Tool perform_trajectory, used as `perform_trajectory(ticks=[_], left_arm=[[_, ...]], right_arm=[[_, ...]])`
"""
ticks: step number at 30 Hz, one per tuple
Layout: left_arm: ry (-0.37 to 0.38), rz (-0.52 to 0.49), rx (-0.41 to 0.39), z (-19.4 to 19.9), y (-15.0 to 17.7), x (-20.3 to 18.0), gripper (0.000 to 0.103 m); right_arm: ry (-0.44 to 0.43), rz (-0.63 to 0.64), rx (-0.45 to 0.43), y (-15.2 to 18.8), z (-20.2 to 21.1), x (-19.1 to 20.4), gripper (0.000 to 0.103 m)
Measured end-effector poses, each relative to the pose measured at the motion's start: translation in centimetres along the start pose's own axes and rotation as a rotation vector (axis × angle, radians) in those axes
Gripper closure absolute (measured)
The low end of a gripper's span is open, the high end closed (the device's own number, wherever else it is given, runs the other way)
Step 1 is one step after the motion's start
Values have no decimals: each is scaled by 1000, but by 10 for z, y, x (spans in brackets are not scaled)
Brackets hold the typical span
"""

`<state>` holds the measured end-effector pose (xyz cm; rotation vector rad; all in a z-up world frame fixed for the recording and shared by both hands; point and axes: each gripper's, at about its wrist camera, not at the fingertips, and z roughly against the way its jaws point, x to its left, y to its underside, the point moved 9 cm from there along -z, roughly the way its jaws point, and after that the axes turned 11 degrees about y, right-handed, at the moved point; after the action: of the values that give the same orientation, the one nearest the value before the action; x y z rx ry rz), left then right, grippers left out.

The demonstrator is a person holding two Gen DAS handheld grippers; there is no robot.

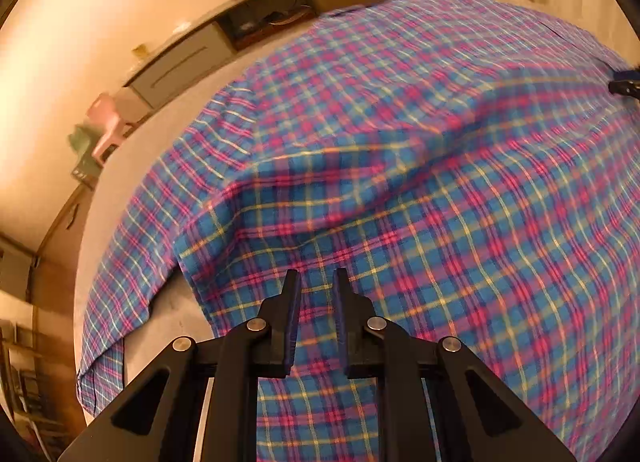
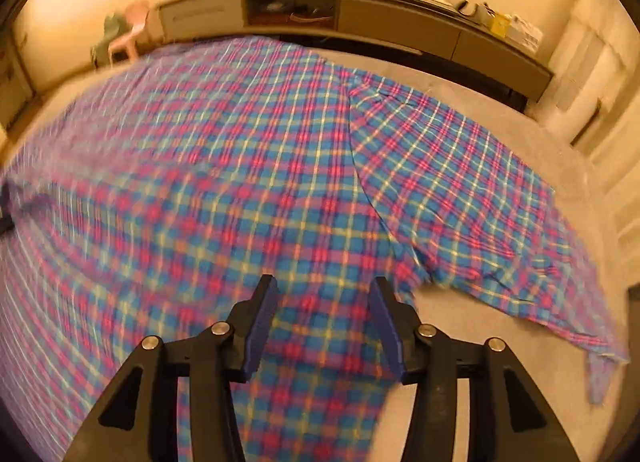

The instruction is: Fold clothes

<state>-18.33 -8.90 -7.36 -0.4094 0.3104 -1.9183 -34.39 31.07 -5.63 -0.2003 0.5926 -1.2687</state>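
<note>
A blue, pink and yellow plaid shirt (image 1: 420, 166) lies spread over a pale surface and fills both views (image 2: 224, 182). Its left sleeve (image 1: 120, 294) trails toward the near left edge. Its right sleeve (image 2: 472, 198) spreads out to the right. My left gripper (image 1: 316, 282) hovers over the shirt's near edge with a narrow gap between its blue pads and nothing held. My right gripper (image 2: 324, 290) is open wide above the shirt body, empty. The right gripper's tip (image 1: 624, 86) shows at the far right edge of the left wrist view.
The pale surface (image 2: 480, 326) shows bare beside the right sleeve. A long low grey cabinet (image 2: 400, 22) with small items on top runs along the far wall. A pink plastic chair (image 1: 108, 130) stands at the far left.
</note>
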Motion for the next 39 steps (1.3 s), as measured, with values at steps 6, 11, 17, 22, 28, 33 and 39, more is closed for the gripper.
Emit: perform_trajectory(ticks=[6, 11, 17, 22, 28, 33, 39], left_arm=[[-26, -55, -26, 21, 14, -7, 86], [38, -35, 28, 17, 27, -14, 84], [27, -71, -31, 55, 38, -29, 81], [76, -187, 49, 54, 80, -67, 82], [40, -161, 10, 60, 100, -73, 80], [36, -225, 18, 27, 107, -92, 78], [204, -79, -187, 21, 65, -105, 72]], right_arm=[[85, 29, -52, 38, 53, 8, 48], [-201, 100, -87, 87, 125, 89, 48], [-227, 158, -18, 166, 96, 134, 40], [-221, 61, -27, 218, 49, 128, 37], [-208, -9, -56, 268, 6, 128, 36], [-270, 47, 7, 297, -38, 139, 34], [-144, -552, -71, 244, -85, -62, 32]])
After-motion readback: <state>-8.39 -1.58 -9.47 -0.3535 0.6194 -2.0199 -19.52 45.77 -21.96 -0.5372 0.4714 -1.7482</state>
